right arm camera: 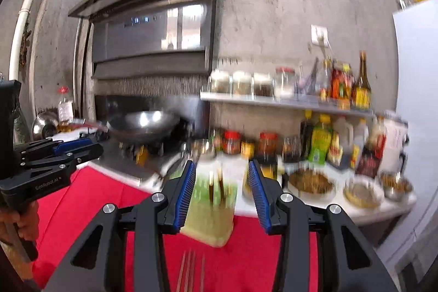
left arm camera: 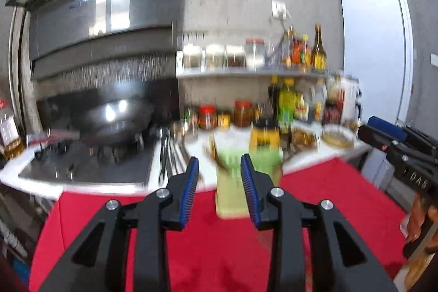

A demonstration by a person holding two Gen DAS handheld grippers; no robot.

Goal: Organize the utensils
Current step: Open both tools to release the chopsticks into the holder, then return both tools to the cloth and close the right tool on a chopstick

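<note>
— Left gripper: jaws spread, holding nothing, hovering above the red cloth.

— Ahead of it?

— Green utensil holder, straight ahead between the blue pads, upright at the far edge of the cloth. Brown sticks, likely chopsticks, poking from its top. Too blurred to count.

— And to the right?

— Right gripper: also parted and empty. Same green holder dead ahead there too, showing between the fingers, not touched by either.

— Loose pieces?

— Thin metal rods flat on the cloth, seen only from the right wrist view, near the bottom edge, just under and between the right fingers. Probably chopsticks or skewers; hard to tell.

— Long axis?

— Running away from the camera, roughly in line with the fingers and pointing toward the holder.

— Nearer hand?

— Right one, clearly; no sign of the rods in the left view.

— So the coming move?

— Likely dipping the right gripper down onto the rods, closing across their width, then carrying forward into the holder just beyond.
</note>
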